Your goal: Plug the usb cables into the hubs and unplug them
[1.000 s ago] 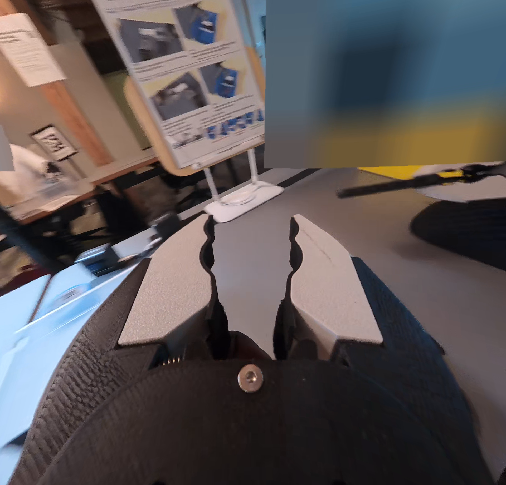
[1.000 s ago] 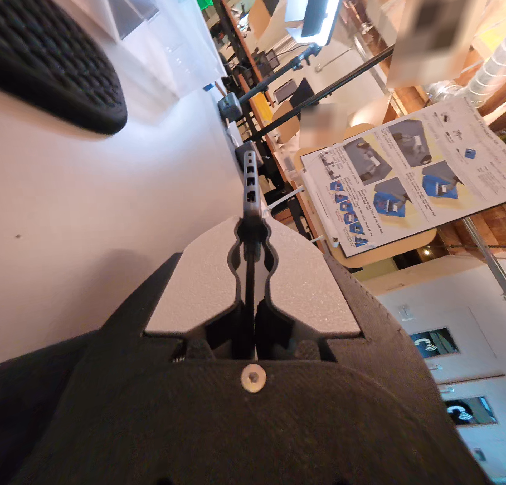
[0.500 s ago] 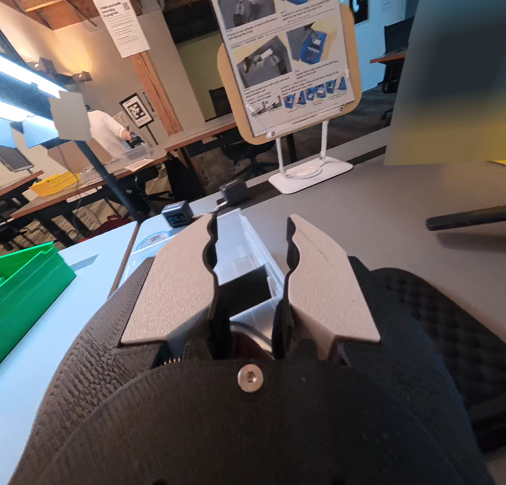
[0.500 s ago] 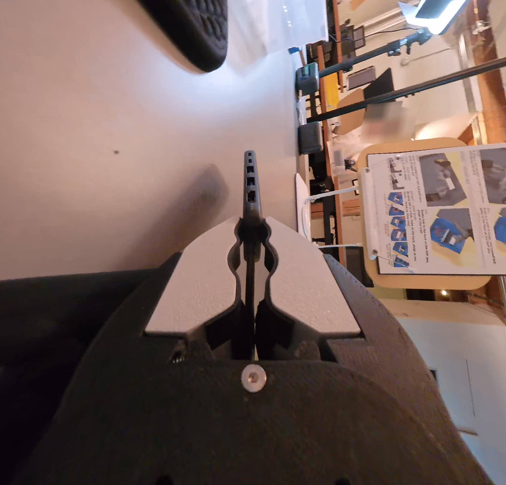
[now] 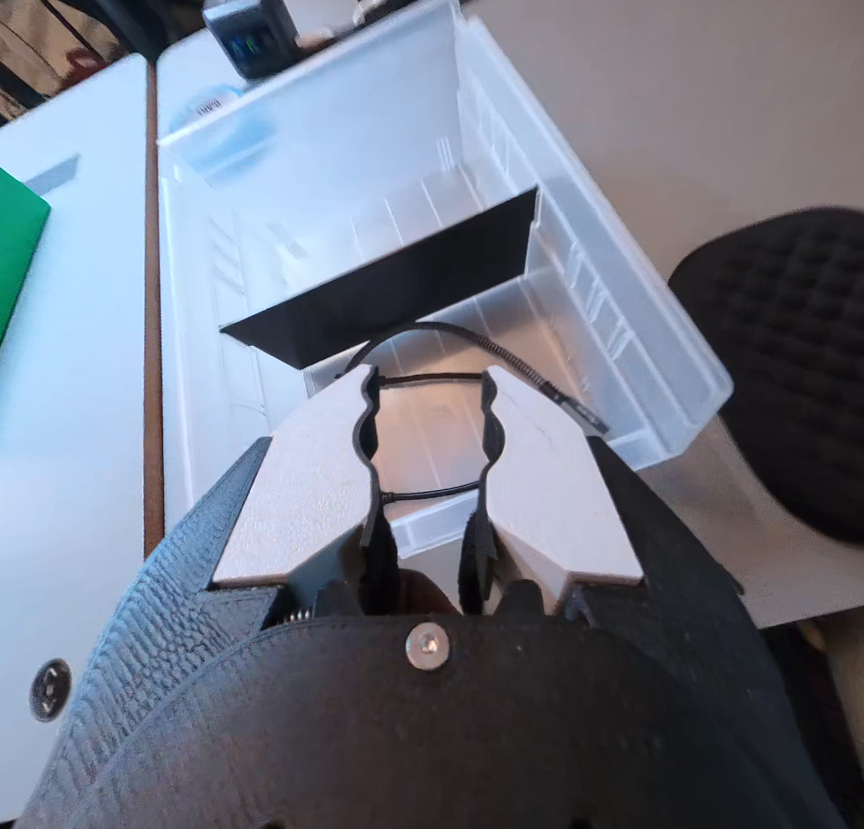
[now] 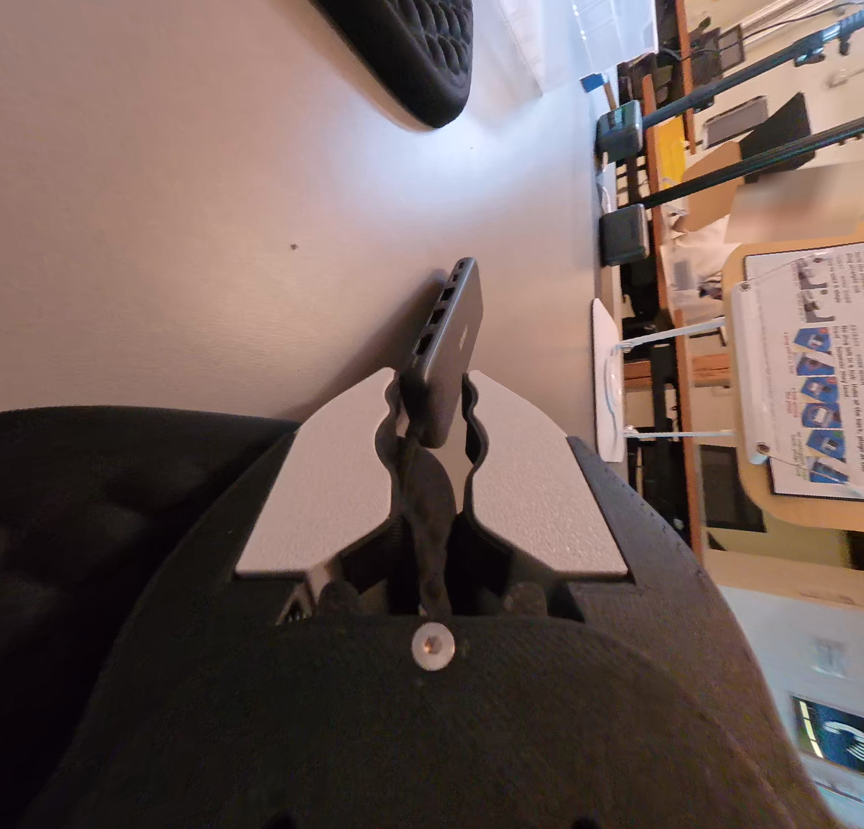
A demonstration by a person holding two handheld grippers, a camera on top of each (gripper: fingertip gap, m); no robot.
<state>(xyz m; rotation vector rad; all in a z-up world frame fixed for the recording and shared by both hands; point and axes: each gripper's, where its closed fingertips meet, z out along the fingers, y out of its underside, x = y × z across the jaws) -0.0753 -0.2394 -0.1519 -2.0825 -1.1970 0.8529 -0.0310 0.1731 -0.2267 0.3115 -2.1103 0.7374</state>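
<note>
My left gripper (image 5: 428, 378) is open and hangs over the near compartment of a clear plastic bin (image 5: 603, 301). A black braided USB cable (image 5: 449, 327) lies curled in that compartment, its plug (image 5: 582, 416) by the right wall. The cable passes under and between my fingers without being held. In the right wrist view, my right gripper (image 6: 432, 378) has its jaws parted. The dark grey hub (image 6: 456, 320) lies tilted against the grey table (image 6: 187, 245), its ports facing left and its near end still between the fingertips. Its black lead (image 6: 428, 502) runs back between the fingers.
A black divider (image 5: 388, 287) splits the bin. A black textured pad (image 5: 795, 362) lies right of the bin and also shows in the right wrist view (image 6: 411, 35). A green bin (image 5: 14, 245) is at far left. An instruction board on a white stand (image 6: 795, 376) is at the table's back. Spacing between my two grippers at the tips: around 45 centimeters.
The left gripper swung down from facing the board to hang over the bin's cable, still open. The right jaws parted, and the hub turned from edge-on to lie against the table.
</note>
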